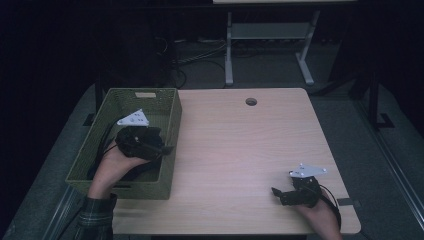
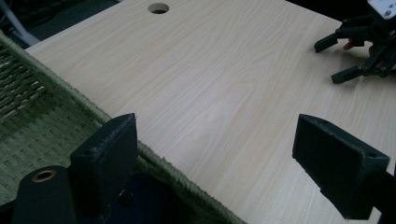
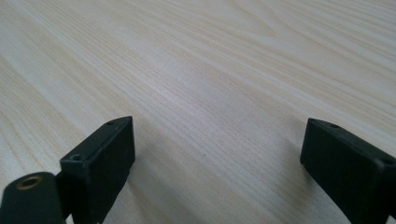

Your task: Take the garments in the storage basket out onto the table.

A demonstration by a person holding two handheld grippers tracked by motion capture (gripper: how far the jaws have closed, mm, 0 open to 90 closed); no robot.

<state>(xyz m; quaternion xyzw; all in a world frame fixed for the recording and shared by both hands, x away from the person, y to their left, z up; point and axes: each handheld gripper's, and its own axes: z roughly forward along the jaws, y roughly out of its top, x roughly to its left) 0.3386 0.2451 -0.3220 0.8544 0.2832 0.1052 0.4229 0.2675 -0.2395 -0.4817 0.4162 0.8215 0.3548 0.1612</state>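
A green woven basket (image 1: 172, 125) stands on the left part of the light wooden table (image 1: 240, 150). A hand holds my left gripper (image 1: 167, 148) over the basket's near right side, its jaws open and pointing right across the rim. In the left gripper view the jaws (image 2: 215, 154) straddle the basket rim (image 2: 70, 93) with nothing between them. Something dark (image 1: 142, 170) lies in the basket under the hand; I cannot tell what it is. My right gripper (image 1: 281, 186) rests low at the table's near right corner, open and empty, also seen far off (image 2: 334, 60). Its jaws (image 3: 217, 154) frame bare wood.
A round cable hole (image 1: 251, 101) sits near the table's far edge. Behind the table stands a white desk frame (image 1: 229, 50) with cables on the dark floor (image 1: 190, 57). The table's right edge is close to the right gripper.
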